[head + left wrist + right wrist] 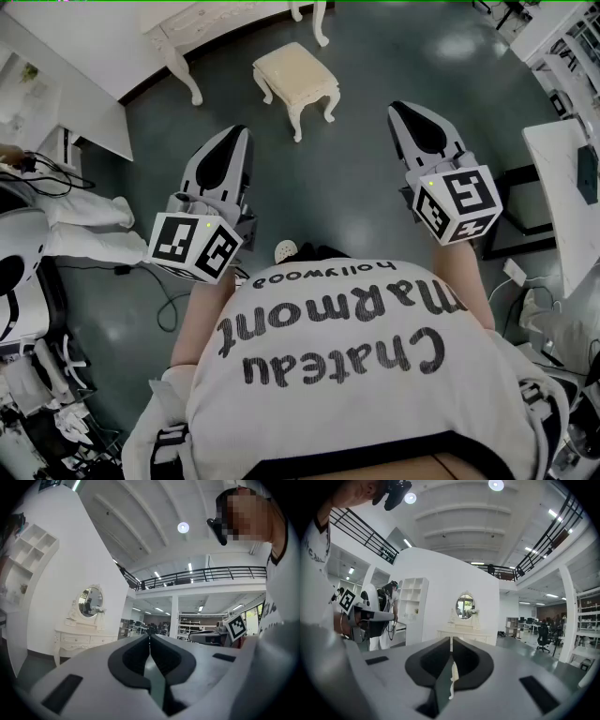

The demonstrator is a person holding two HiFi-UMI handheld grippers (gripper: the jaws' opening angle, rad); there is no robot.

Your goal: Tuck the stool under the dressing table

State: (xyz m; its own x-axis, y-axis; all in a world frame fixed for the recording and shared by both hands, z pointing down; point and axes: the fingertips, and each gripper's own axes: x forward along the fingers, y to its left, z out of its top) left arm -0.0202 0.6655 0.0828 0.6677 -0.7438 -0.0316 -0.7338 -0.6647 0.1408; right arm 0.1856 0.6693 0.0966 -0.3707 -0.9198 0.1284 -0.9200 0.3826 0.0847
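A cream stool (296,77) with carved white legs stands on the dark floor, out in front of the white dressing table (202,21) at the top of the head view. Both grippers are held at chest height, short of the stool. My left gripper (232,134) is shut and empty, below and left of the stool. My right gripper (405,111) is shut and empty too, to the stool's right. The left gripper view shows the dressing table (79,639) with its oval mirror (90,601) far off at the left. In the right gripper view the dressing table (465,634) lies straight ahead.
A white wall panel (66,52) runs along the left. A white table (562,178) and a dark frame (520,225) stand at the right. Cables and white equipment (37,281) lie at the left. Another person (389,616) stands by white shelves (412,606).
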